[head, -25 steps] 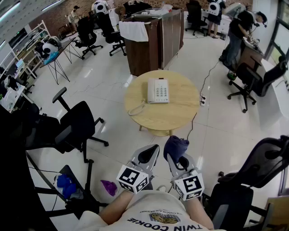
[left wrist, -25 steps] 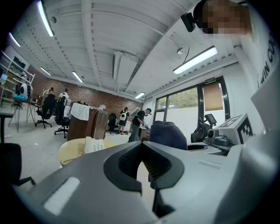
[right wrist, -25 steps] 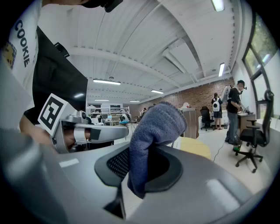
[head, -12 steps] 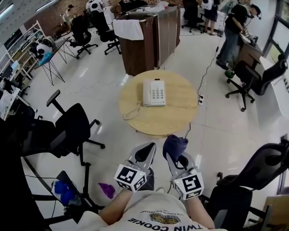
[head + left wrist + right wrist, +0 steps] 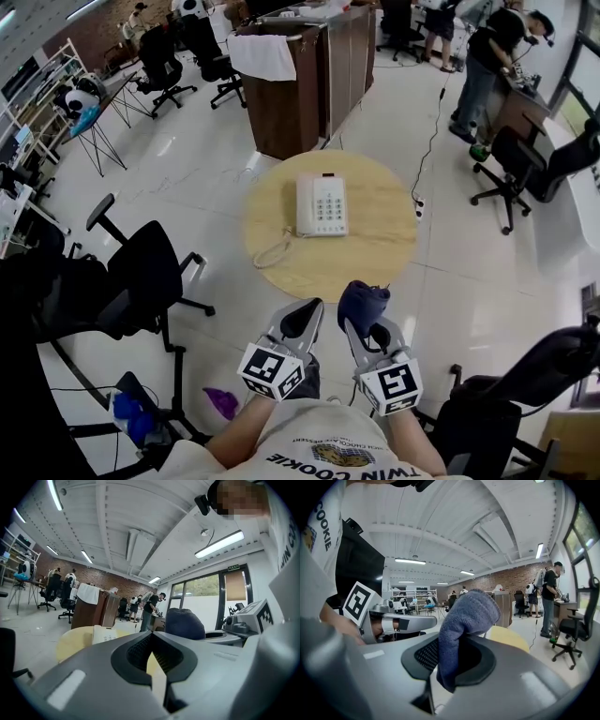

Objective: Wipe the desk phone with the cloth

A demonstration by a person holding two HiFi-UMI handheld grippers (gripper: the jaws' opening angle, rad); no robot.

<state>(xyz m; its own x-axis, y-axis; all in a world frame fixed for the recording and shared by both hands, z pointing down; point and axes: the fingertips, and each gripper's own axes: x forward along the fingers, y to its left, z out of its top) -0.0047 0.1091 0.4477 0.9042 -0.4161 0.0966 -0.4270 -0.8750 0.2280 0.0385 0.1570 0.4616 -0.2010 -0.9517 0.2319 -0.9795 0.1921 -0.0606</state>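
Observation:
A white desk phone lies on a round wooden table ahead of me, its coiled cord trailing to the left. The phone also shows over the left jaws. My right gripper is shut on a dark blue cloth, which bunches up above the jaws. My left gripper is shut with nothing in it. Both are held close to my body, short of the table's near edge.
Black office chairs stand at the left and lower right. A wooden cabinet with a white cloth over it stands behind the table. A cable runs across the floor. People work at the far right.
The table and phone have slid nearer and lower in the head view. Both grippers keep the same pose, the cloth still held.

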